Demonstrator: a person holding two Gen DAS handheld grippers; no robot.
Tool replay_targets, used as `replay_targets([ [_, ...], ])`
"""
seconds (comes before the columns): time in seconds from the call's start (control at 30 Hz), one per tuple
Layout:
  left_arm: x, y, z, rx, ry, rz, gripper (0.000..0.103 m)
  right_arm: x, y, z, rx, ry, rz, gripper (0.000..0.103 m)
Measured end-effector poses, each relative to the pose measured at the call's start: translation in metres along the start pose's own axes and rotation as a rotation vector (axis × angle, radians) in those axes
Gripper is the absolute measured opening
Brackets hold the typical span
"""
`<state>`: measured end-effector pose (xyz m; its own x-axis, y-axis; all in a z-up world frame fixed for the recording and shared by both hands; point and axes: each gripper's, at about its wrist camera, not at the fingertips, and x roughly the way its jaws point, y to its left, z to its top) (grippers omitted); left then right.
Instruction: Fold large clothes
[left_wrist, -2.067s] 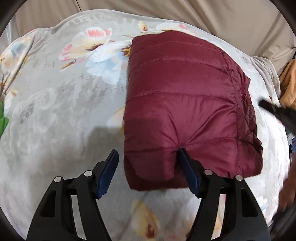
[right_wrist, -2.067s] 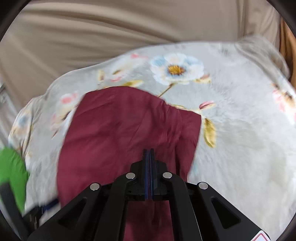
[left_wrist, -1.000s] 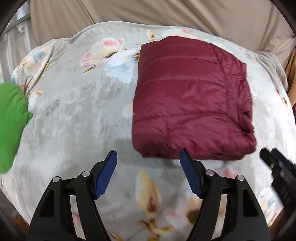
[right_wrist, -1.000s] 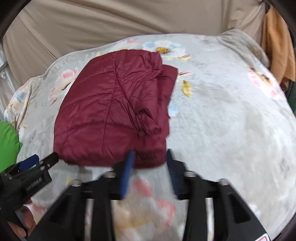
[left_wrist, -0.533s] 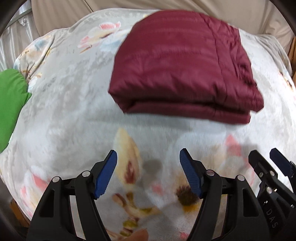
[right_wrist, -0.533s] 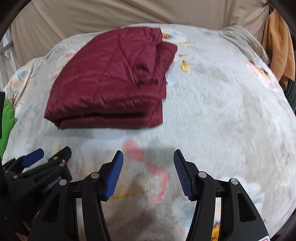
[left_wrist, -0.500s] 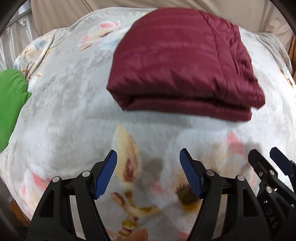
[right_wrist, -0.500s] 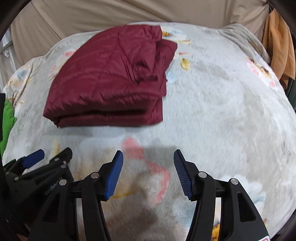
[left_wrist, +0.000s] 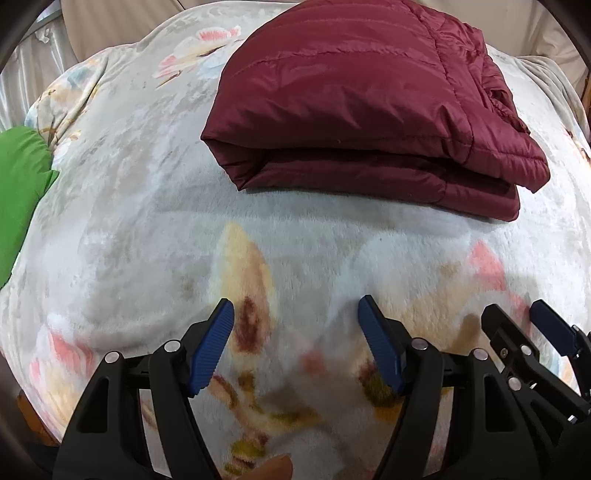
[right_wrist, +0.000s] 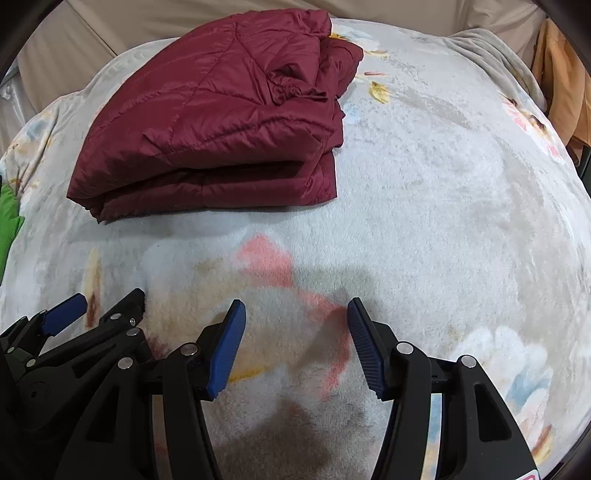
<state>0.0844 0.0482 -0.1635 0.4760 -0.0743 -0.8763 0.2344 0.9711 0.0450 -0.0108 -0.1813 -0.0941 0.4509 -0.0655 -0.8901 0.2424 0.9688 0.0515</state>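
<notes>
A maroon quilted jacket (left_wrist: 362, 99) lies folded into a thick rectangle on the floral fleece blanket (left_wrist: 155, 229); it also shows in the right wrist view (right_wrist: 218, 129). My left gripper (left_wrist: 295, 314) is open and empty, low over the blanket, well short of the jacket's near edge. My right gripper (right_wrist: 293, 314) is open and empty, beside the left one and equally clear of the jacket. Each gripper shows in the other's view: the right gripper (left_wrist: 513, 317) at lower right, the left gripper (right_wrist: 107, 302) at lower left.
A green garment (left_wrist: 22, 184) lies at the blanket's left edge, seen also in the right wrist view (right_wrist: 9, 221). An orange cloth (right_wrist: 561, 85) hangs at the far right. Beige fabric (right_wrist: 110, 22) backs the blanket.
Both grippers let go of the jacket and drew back toward the near edge of the blanket, dropping lower. The right gripper went from shut to open. The jacket stays folded.
</notes>
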Motion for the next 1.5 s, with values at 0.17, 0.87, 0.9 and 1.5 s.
replay_targets([
  [0.17, -0.002, 0.002, 0.005, 0.0, -0.005, -0.004, 0.067, -0.002, 0.0, 0.005, -0.005, -0.003, -0.005, 0.056],
  [0.87, -0.014, 0.001, 0.021, -0.013, -0.028, -0.002, 0.065, -0.012, 0.003, 0.022, -0.011, -0.04, -0.005, 0.056],
  [0.9, -0.014, 0.001, 0.021, -0.014, -0.027, -0.003, 0.065, -0.013, 0.004, 0.022, -0.009, -0.041, -0.006, 0.056],
  [1.5, -0.013, -0.001, 0.026, -0.015, -0.032, -0.011, 0.063, -0.015, 0.005, 0.024, 0.011, -0.045, -0.018, 0.056],
])
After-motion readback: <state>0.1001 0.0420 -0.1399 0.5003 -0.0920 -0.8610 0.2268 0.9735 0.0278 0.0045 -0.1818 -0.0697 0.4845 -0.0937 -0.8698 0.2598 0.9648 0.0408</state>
